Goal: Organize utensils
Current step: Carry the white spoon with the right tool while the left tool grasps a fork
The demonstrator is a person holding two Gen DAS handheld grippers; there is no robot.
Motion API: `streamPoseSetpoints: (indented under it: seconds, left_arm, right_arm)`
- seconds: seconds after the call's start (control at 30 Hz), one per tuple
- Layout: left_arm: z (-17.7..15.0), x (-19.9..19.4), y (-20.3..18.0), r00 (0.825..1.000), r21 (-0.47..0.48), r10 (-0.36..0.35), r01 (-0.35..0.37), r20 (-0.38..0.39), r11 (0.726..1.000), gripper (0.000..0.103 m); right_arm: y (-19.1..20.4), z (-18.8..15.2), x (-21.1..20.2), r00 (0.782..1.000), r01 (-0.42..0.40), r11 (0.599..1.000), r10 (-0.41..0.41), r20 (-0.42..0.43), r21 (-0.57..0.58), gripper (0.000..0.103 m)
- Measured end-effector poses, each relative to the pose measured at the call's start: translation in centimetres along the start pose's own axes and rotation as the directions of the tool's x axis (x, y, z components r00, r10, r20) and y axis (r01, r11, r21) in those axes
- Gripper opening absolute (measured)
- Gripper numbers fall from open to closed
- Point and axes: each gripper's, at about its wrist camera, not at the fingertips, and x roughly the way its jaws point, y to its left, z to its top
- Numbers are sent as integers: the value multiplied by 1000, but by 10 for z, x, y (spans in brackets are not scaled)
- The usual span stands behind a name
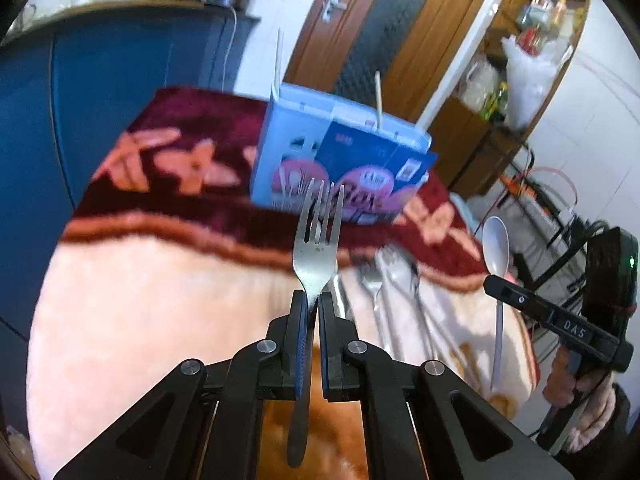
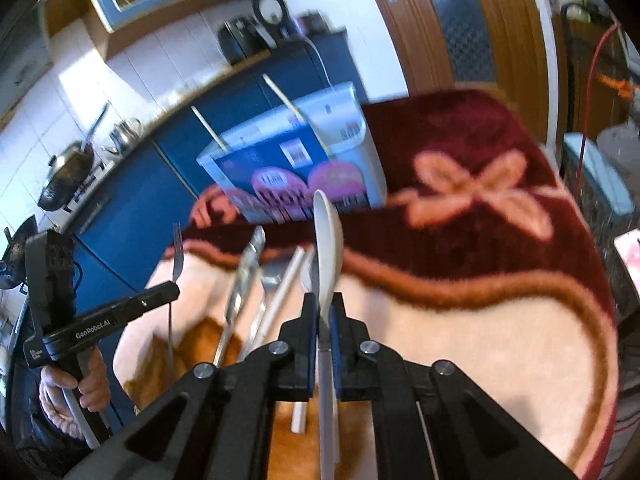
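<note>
My left gripper (image 1: 313, 300) is shut on a metal fork (image 1: 318, 236), tines up, lifted off the blanket. My right gripper (image 2: 325, 304) is shut on a white spoon (image 2: 327, 232), bowl up. In the left wrist view the right gripper (image 1: 496, 282) shows at the right with the white spoon (image 1: 496, 246). In the right wrist view the left gripper (image 2: 170, 292) shows at the left with the fork (image 2: 177, 252). A blue utensil box (image 1: 340, 152) stands on the table's far side with white sticks poking out; the same box (image 2: 296, 172) shows in the right wrist view.
Several utensils (image 1: 394, 276) lie on the pink and maroon blanket (image 1: 160, 288) between the grippers, among them metal pieces (image 2: 246, 276) and a white stick (image 2: 282, 292). Blue kitchen cabinets (image 2: 132, 208) lie behind the table, a wooden door (image 1: 384, 28) stands beyond, and a hand (image 2: 86, 384) grips the left tool.
</note>
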Motion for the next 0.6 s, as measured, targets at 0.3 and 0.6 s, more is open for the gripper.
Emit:
streamPoseSetpoints:
  seconds: [0.3,0.6]
  left_arm:
    - [23,-24,-13,979,40,-4,-4,202,999,5]
    - [70,-33,-25,948,49,-17,1,319,999,5]
  right_arm:
    - [15,7,-16,978,8,999,3,206,-53,7]
    - [16,14,-16,960,16,996,9,280,-87,7]
